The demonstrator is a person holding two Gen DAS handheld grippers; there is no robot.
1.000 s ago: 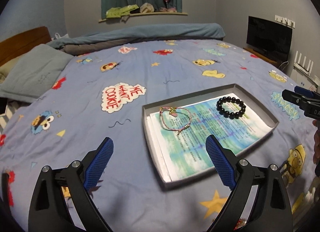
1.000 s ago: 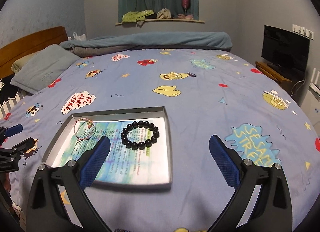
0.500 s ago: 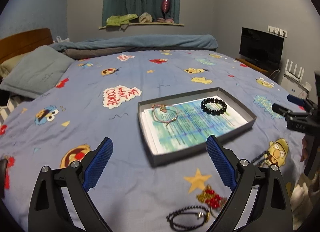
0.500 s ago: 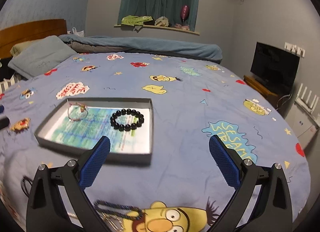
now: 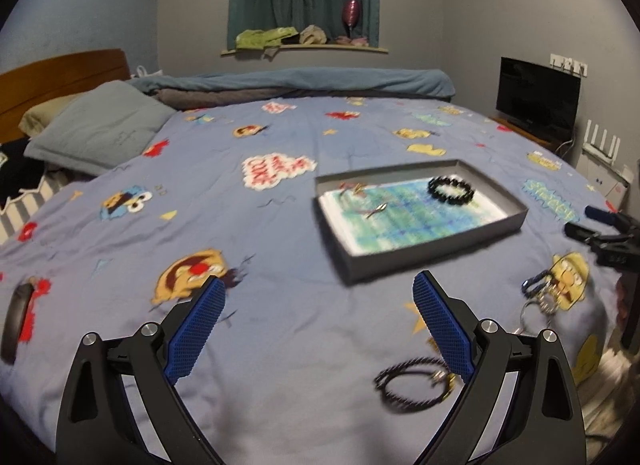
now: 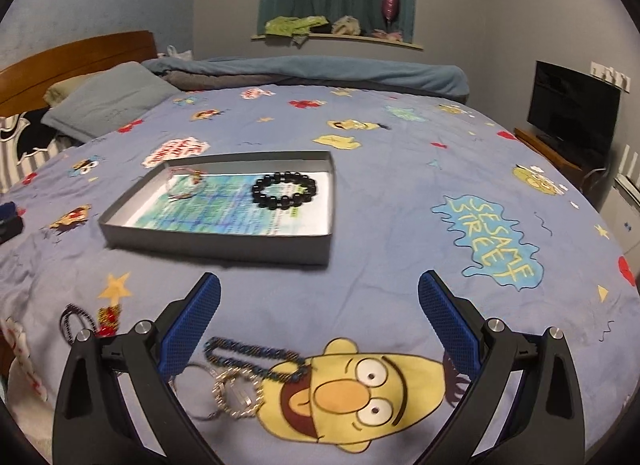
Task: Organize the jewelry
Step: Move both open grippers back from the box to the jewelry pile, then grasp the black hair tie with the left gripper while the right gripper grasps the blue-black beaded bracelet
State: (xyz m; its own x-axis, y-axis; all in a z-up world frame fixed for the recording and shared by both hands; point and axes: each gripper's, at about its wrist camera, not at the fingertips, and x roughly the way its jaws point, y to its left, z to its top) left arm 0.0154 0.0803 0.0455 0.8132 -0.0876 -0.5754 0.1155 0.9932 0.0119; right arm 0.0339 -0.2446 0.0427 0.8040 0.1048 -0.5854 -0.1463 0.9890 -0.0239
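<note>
- Right wrist view: your right gripper gapes empty above the beaded necklace, probably lining up a grab.
- Left gripper is spread wide too, black cord bracelet beside it.
- Tray already holds the black bead bracelet.

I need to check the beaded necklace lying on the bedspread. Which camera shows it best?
The right wrist view: the beaded necklace lies close, between the open fingers, chain and ring pendant visible though slightly blurred. The left wrist view shows it only small and blurred at the far right.

Both tongs, left and right, hang wide apart, gripping nothing, aimed forward.
</note>
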